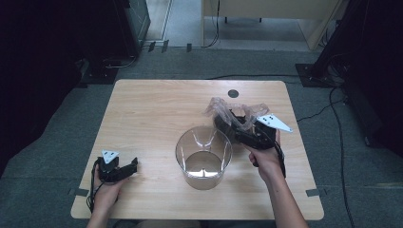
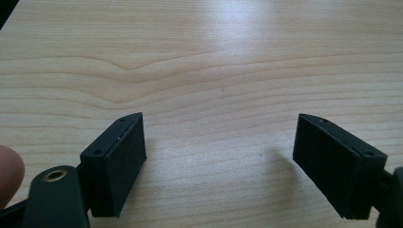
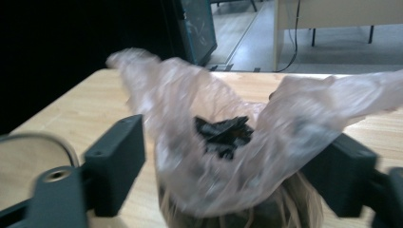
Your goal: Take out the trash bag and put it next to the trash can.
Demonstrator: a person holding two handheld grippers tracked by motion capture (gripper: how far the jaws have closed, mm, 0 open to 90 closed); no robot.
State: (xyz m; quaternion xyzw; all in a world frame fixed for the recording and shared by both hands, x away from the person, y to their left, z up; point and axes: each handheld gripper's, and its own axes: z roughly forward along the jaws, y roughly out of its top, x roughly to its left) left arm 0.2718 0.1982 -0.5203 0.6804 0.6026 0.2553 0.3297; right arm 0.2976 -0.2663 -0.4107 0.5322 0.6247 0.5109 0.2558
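Observation:
A crumpled translucent plastic bag (image 1: 222, 107) with something dark inside (image 3: 223, 135) is right of centre on the wooden table (image 1: 152, 109). My right gripper (image 1: 229, 124) is open, with the bag (image 3: 190, 95) between its spread jaws and draped over the right one. I cannot tell whether the bag rests on the table. A clear round container (image 1: 180, 148) stands upright just left of that gripper; its rim (image 3: 47, 137) shows at the left edge. My left gripper (image 1: 132, 166) lies low near the front left corner, open (image 2: 221, 126) over bare wood.
A small dark round hole (image 1: 233, 93) sits near the table's far edge. Cables (image 1: 332, 109) run over the grey floor to the right. Dark equipment (image 1: 47, 57) stands at the left and a light wooden desk (image 1: 271, 9) at the back.

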